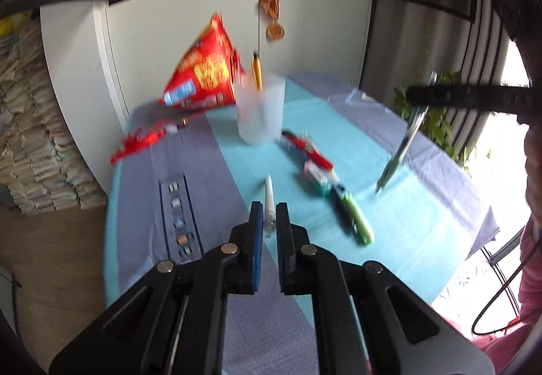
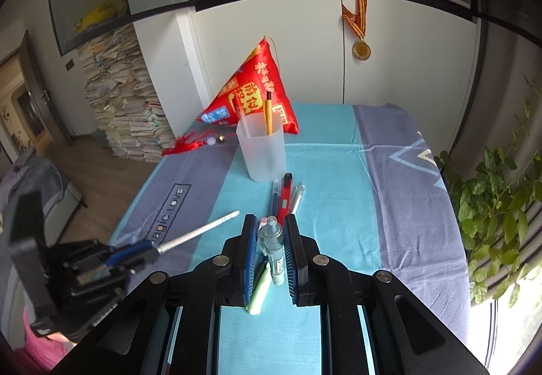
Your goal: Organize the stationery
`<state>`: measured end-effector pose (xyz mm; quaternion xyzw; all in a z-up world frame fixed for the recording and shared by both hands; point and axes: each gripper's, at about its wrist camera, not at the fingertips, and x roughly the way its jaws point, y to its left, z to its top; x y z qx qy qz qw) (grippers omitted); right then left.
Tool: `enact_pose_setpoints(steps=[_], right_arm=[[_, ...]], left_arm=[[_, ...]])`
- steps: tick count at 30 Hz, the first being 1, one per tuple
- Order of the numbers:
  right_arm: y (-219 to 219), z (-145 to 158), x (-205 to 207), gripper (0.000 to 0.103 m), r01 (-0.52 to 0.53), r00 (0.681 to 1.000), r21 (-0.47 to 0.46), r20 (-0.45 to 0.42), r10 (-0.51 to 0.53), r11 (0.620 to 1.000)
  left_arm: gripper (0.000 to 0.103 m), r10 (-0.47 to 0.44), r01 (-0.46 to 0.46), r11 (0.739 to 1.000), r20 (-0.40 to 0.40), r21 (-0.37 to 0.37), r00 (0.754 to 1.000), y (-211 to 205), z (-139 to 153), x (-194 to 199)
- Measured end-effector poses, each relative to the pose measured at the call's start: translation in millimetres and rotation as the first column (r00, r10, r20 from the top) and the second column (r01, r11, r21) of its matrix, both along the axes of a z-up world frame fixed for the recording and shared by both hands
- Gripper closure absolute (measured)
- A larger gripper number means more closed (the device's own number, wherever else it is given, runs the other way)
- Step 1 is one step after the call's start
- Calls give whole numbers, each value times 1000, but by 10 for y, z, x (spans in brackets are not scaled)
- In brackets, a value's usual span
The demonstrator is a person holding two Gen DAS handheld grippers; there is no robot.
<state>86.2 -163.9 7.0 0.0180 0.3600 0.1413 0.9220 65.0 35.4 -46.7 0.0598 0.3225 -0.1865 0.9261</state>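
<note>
Left hand-held gripper (image 1: pixel 269 211) clamps slim white pen (image 1: pixel 269 197); right hand-held gripper (image 2: pixel 269 226) clamps clear teal pen (image 2: pixel 272 248). Frosted plastic cup (image 2: pixel 262 151) far on striped cloth surface (image 2: pixel 338 172).

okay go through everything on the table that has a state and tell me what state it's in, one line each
left tool: shut on white pen, lifted.
right tool: shut on grey-green pen, lifted.
frosted cup: upright, holding an orange pen.
green highlighter: lying flat.
red pen: lying flat.
</note>
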Motion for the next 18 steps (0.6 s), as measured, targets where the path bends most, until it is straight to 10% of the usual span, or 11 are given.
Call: enact_pose_setpoints(steps=[18], right_arm=[[56,250,68,86,14,999,15,46,-15,1000]], left_arm=[[98,40,-37,998,46,-50,998,-89,617,344]])
